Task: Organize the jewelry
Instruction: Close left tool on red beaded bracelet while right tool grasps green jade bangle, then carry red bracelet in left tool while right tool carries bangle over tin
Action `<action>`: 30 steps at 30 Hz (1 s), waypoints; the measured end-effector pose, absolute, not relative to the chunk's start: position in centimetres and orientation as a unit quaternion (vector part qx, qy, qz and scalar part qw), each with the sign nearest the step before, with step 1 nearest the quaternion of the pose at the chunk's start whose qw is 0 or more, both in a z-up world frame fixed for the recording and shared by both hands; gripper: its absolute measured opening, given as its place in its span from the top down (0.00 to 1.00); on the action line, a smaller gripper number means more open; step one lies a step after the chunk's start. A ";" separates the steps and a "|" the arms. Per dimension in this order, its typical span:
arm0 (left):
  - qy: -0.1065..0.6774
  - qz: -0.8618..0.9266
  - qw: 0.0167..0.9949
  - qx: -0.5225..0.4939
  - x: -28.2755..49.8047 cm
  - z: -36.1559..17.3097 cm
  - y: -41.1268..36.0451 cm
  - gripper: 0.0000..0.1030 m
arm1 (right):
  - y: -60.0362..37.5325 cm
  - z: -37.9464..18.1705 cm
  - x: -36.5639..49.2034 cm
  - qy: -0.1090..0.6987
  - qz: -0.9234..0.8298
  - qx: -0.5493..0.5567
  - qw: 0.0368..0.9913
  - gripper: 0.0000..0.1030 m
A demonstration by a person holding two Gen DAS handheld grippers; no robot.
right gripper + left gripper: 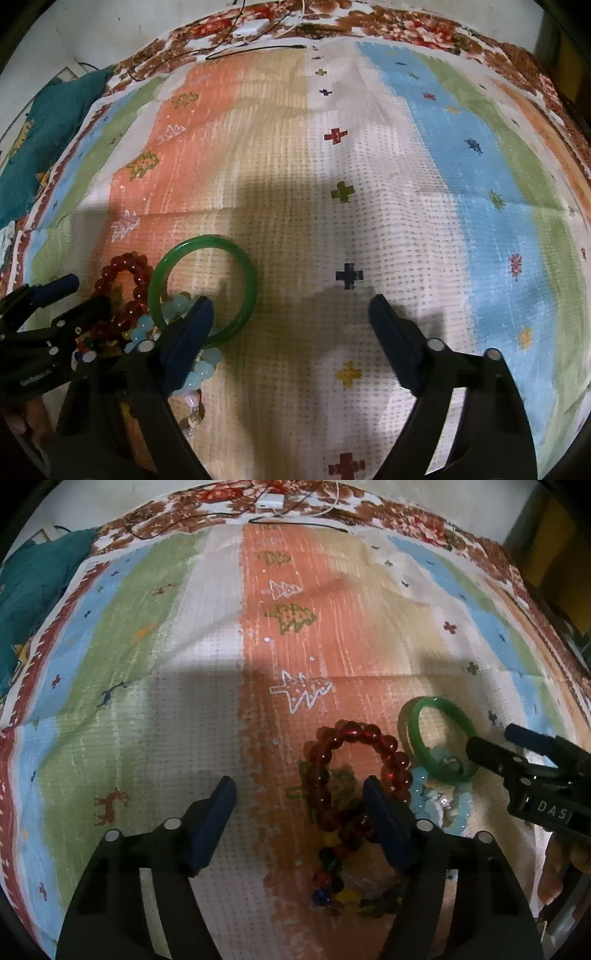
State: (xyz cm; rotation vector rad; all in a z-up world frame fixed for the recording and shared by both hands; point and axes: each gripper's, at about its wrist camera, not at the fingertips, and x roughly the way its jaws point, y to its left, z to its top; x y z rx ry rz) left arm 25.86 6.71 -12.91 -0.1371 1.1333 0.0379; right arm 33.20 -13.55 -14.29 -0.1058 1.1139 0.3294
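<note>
Hovering both grippers over a striped mat (pixel 177 635) printed with trees, deer and crosses, spread on a floral cloth (pixel 417 520).

Left gripper (pixel 299 794): fingers spread wide, nothing held. The right finger pad (pixel 384 823) lies over the near arc of a red bead bracelet (pixel 354 734), which sits on the orange stripe at about 1 o'clock from my left fingertips. At 5 o'clock from that loop, a strand of mixed coloured beads (pixel 328 882) shows between my left gripper's arms, partly hidden by the right one.

Green bangle (pixel 439 734): flat on the mat at 3 o'clock from the red bracelet, just beside it. It overlaps a pale blue bead bracelet (pixel 421 794) lying at its 6 o'clock edge.

Right gripper (pixel 291 314): fingers wide apart, holding nothing. In the right wrist view its left finger pad (pixel 192 339) sits over the near rim of the green bangle (pixel 203 284), with the pale blue beads (pixel 207 365) trailing beneath; whether the pad touches either I cannot tell. The right pad (pixel 395 343) hangs over bare white weave. The red beads (pixel 125 273) lie at 9 o'clock from the bangle.

Far edge, 12 o'clock: a small white box (pixel 271 500) and thin cables on the floral cloth. A teal cloth (pixel 33 590) is bunched at 10 o'clock.
</note>
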 end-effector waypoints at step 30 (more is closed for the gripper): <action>0.525 0.010 0.849 -0.058 24.7 -9.2 5.6 0.88 | -13.0 -10.8 30.8 0.486 0.171 -0.100 0.851 0.92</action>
